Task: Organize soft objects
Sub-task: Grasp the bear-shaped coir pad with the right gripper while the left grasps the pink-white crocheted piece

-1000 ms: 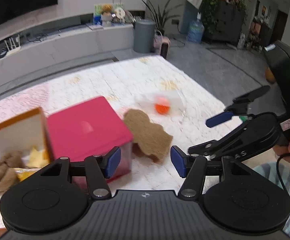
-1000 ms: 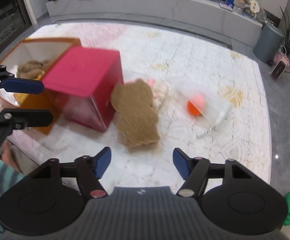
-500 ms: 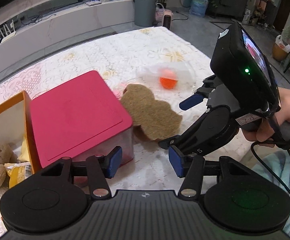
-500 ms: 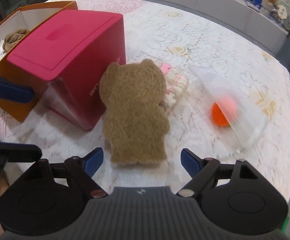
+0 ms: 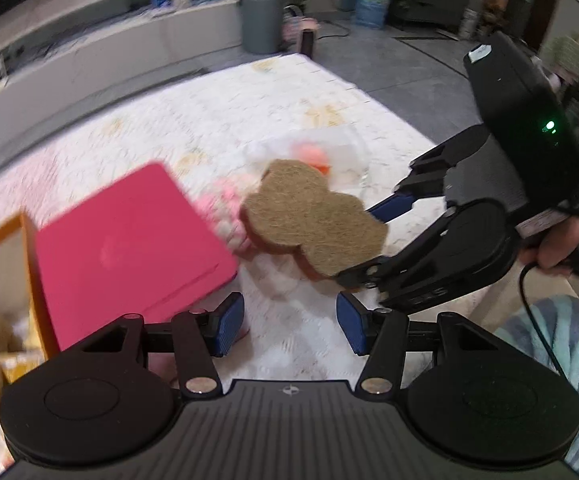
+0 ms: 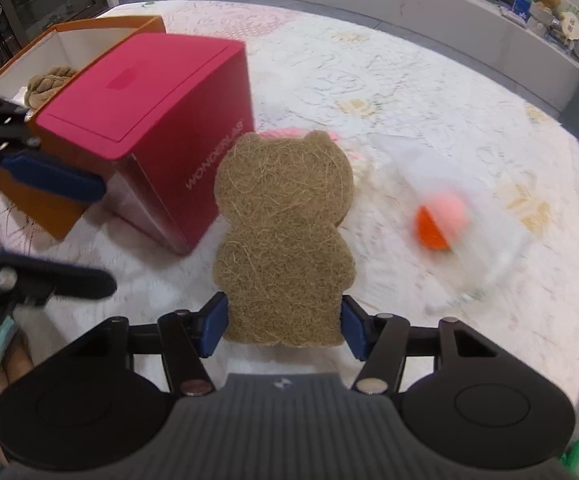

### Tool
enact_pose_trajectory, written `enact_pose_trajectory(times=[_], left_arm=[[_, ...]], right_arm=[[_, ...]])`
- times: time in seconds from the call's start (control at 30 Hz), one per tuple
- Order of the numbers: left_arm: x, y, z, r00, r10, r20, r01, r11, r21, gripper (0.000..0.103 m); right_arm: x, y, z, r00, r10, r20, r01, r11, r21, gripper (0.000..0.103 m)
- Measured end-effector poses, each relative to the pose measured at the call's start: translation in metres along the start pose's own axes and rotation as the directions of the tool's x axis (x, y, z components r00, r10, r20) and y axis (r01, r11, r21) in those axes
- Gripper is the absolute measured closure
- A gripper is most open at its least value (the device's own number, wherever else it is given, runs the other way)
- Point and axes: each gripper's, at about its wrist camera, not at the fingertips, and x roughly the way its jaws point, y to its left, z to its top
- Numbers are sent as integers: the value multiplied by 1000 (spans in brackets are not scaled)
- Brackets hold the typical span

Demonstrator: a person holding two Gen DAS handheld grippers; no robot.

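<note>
R gripper (image 6: 283, 326) has dropped onto bear-shaped scrubber (image 6: 285, 240) by pink box (image 6: 149, 120) – jaws closing, pads now at its base edges, ready to lift; L gripper (image 5: 289, 326) wide, empty, beside it

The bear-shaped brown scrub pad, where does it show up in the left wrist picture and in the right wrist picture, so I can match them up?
Left wrist view: the bear-shaped pad sits right of centre, its lower end between the right gripper's closing jaws.
Right wrist view: it fills the centre, feet between the blue pads.
Shared landmark: the pink box, just left of the pad in both.
</note>
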Motion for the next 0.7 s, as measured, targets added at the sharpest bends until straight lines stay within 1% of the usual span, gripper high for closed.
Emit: enact_pose_trajectory(times=[0.1, 0.17, 0.27, 0.33, 0.43, 0.5, 0.63, 0.67, 0.7], left_arm=[[-2, -13, 13, 1000, 20, 24, -23, 994, 105, 40], [2, -21, 25, 999, 42, 22, -45, 982, 181, 39], [21, -29, 42, 996, 82, -27, -72, 960, 269, 38], [38, -33, 51, 991, 115, -66, -87, 939, 334, 38], [66, -35, 61, 976, 163, -143, -93, 911, 403, 38], [82, -36, 66, 964, 194, -180, -97, 892, 442, 36], [108, -36, 73, 937, 241, -251, -93, 869, 486, 30], [114, -37, 75, 931, 252, -265, -93, 864, 495, 28], [119, -37, 75, 925, 260, -279, -89, 859, 505, 27]], right_arm=[[-16, -14, -10, 999, -34, -24, 35, 999, 27, 44], [-21, -26, -18, 998, -44, -49, 47, 997, 62, 44], [-21, -39, -29, 996, -41, -85, 50, 992, 118, 44], [-18, -44, -35, 992, -63, -107, 77, 988, 134, 44], [-15, -50, -39, 991, -53, -123, 72, 984, 161, 43], [-12, -51, -38, 991, -46, -125, 66, 983, 169, 43], [-3, -54, -38, 990, -48, -131, 71, 982, 174, 42], [-1, -56, -37, 990, -52, -129, 74, 982, 174, 41], [0, -57, -38, 990, -57, -128, 79, 981, 174, 36]])
